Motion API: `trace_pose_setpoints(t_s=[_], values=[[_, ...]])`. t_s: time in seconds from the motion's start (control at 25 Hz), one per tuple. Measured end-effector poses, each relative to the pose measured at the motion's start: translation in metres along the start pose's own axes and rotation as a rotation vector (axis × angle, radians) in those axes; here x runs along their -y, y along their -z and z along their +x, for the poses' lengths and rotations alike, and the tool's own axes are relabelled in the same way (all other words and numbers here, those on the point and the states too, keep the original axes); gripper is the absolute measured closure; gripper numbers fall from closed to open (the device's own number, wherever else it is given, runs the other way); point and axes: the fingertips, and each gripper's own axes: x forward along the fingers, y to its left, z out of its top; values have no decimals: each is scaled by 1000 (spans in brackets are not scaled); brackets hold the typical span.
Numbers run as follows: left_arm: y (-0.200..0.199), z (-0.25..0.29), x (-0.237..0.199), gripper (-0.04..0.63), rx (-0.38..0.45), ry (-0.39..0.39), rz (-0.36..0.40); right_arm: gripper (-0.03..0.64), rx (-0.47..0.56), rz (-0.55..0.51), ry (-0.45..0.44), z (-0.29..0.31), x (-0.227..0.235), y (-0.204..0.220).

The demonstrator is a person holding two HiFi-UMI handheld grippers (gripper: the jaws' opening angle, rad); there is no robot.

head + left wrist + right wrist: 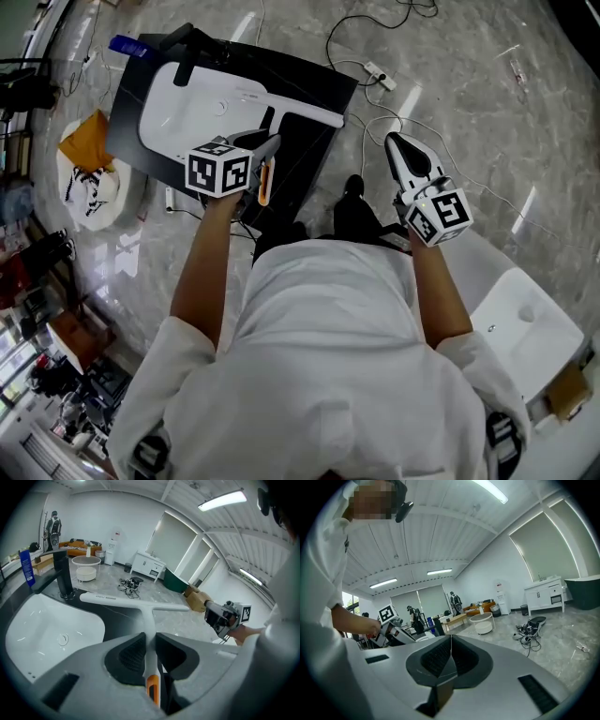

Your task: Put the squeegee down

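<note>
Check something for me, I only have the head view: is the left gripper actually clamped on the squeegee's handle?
Observer: Yes; in its own view the left gripper presses both pads on the squeegee at its white handle.
Operator: And the right gripper?
Observer: The right gripper shows its jaws together, nothing between them.
Operator: Is the blade down on anything?
Observer: Unclear; it shows over the black counter beside the white basin, but contact is not visible.

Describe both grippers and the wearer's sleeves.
The left gripper and right gripper have light grey shells and black ribbed pads. Each carries a white cube with black square markers. The person wears a white short-sleeved top.
</note>
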Motion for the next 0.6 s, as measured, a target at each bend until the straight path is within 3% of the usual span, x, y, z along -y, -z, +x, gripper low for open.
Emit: trace_pose_setpoints(t_s=[0.28,0.6], values=[[4,41,-21,517,-82,-43,-31,601,-33,33,-32,6,23,12],[10,83,-36,517,-148,-37,-64,601,-63,52,-49,13,37,22]])
